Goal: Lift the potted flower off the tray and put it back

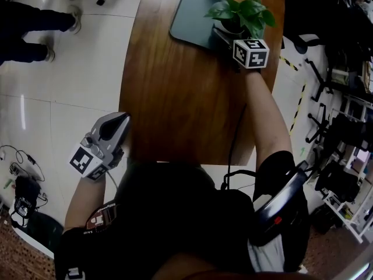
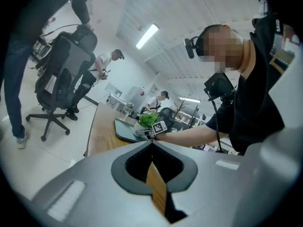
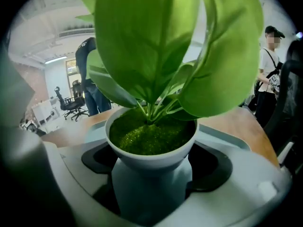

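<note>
The potted flower [image 1: 240, 11] stands upright, leaves up, at the tray [image 1: 189, 13] in the upper right. The right hand-held gripper [image 1: 228, 35] pinches its pot. The left hand-held gripper [image 2: 152, 144] is pressed together, lower left.

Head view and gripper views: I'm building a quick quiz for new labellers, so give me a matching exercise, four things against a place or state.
1 potted flower
2 tray
3 left gripper
4 table

a brown wood
b jaws together, empty
c between the jaws of the right gripper
d dark, at the table's far end

Pairs: 1-c, 2-d, 3-b, 4-a
</note>
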A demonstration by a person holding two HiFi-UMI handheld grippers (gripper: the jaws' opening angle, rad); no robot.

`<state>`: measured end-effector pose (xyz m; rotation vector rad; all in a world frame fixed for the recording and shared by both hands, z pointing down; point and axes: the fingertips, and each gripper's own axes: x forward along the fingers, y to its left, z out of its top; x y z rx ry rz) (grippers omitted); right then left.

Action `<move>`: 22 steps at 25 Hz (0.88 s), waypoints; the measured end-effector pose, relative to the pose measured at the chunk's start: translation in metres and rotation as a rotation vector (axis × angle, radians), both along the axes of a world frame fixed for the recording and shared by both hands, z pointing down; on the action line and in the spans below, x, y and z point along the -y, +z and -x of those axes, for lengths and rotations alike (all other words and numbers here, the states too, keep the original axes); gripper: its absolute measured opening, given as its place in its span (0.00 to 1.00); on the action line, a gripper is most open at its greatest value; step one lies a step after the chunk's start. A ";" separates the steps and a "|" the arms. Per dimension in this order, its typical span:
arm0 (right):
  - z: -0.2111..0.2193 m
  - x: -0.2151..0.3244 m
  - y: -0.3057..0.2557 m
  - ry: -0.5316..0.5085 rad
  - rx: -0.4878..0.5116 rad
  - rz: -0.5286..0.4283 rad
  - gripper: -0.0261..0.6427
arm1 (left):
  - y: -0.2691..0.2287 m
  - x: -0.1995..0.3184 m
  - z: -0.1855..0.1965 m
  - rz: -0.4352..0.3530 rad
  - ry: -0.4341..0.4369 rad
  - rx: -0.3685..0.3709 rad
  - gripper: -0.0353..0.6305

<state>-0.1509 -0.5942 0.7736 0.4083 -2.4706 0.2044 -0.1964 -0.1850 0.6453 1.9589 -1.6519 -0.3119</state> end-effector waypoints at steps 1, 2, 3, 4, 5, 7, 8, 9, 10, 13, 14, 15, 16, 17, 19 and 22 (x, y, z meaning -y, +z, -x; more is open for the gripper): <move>0.000 -0.001 0.001 -0.006 -0.016 0.001 0.75 | -0.001 0.001 0.001 -0.007 -0.005 0.003 0.05; -0.001 -0.002 0.001 -0.008 -0.028 0.008 0.78 | -0.003 0.002 0.000 -0.011 -0.004 0.005 0.05; -0.003 -0.003 0.000 -0.003 -0.031 0.019 0.80 | -0.004 0.003 -0.001 -0.009 0.004 0.005 0.05; -0.005 -0.006 -0.001 0.006 -0.024 0.032 0.80 | -0.005 0.003 -0.002 -0.007 0.011 0.005 0.05; -0.009 -0.009 -0.004 0.017 -0.012 0.041 0.80 | -0.007 0.003 -0.002 -0.008 0.015 0.007 0.05; -0.022 -0.021 -0.012 0.036 0.020 0.047 0.80 | -0.012 0.005 -0.001 -0.021 0.014 0.019 0.05; -0.031 -0.030 -0.018 0.040 0.038 0.045 0.78 | -0.016 0.007 -0.001 -0.032 0.013 0.029 0.05; -0.042 -0.040 -0.025 0.041 0.056 0.044 0.75 | -0.021 0.008 -0.001 -0.044 0.013 0.038 0.05; -0.054 -0.052 -0.033 0.040 0.074 0.047 0.73 | -0.027 0.009 -0.003 -0.056 0.014 0.048 0.05; -0.094 -0.093 -0.068 0.020 0.151 0.083 0.67 | -0.051 0.009 -0.015 -0.078 0.038 0.064 0.05; -0.105 -0.105 -0.084 0.006 0.189 0.095 0.65 | -0.059 0.011 -0.019 -0.087 0.044 0.070 0.05; -0.115 -0.117 -0.101 -0.013 0.231 0.107 0.62 | -0.066 0.013 -0.021 -0.094 0.043 0.077 0.05; -0.124 -0.130 -0.121 -0.035 0.274 0.120 0.58 | -0.074 0.015 -0.023 -0.095 0.037 0.082 0.05; -0.135 -0.145 -0.142 -0.057 0.316 0.135 0.54 | -0.083 0.015 -0.025 -0.096 0.028 0.083 0.05; -0.155 -0.177 -0.186 -0.098 0.391 0.159 0.46 | -0.107 0.012 -0.033 -0.119 0.018 0.084 0.05; -0.178 -0.213 -0.242 -0.147 0.478 0.141 0.39 | -0.145 0.019 -0.041 -0.189 0.042 0.116 0.05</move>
